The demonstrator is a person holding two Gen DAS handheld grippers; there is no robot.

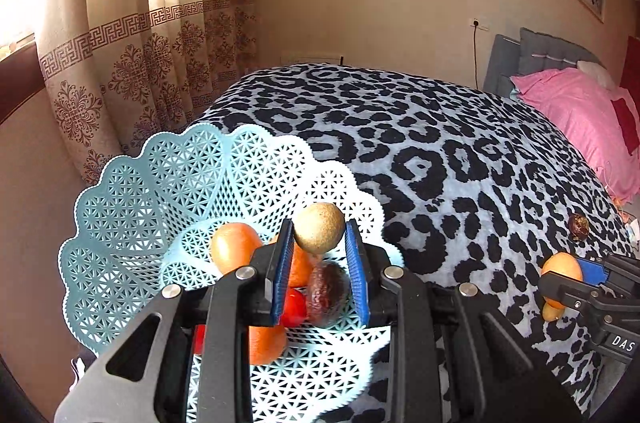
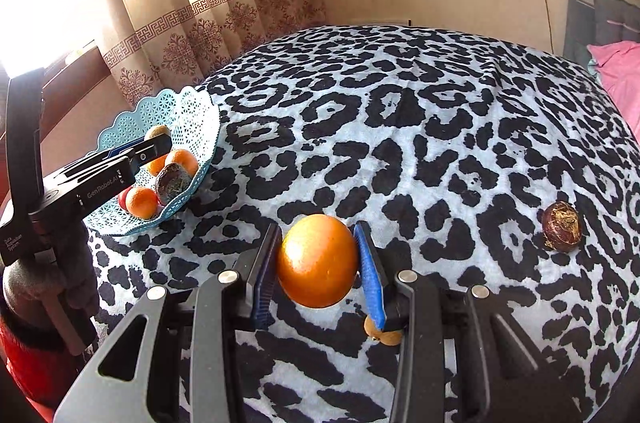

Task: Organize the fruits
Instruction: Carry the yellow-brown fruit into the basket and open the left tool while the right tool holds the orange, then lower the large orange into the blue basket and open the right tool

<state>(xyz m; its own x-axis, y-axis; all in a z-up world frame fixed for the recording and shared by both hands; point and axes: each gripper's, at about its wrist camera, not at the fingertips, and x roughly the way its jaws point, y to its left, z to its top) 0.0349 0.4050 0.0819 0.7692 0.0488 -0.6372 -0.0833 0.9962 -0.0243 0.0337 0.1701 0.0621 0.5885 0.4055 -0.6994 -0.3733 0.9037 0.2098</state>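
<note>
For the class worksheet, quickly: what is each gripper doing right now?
Left gripper: closed on a tan round fruit above the blue basket.
Right gripper: closed on an orange over the bed.

My left gripper (image 1: 318, 277) is matte black, with angular linkage arms pinned by round silver screws and two ribbed blue pads (image 1: 282, 277). My right gripper (image 2: 316, 273) is built the same. At the left edge of the right wrist view, white lettering reads "GenRobot.AI" on my left tool's side, above a grey foam handle (image 2: 24, 283) and a red sleeve (image 2: 28, 363).
</note>
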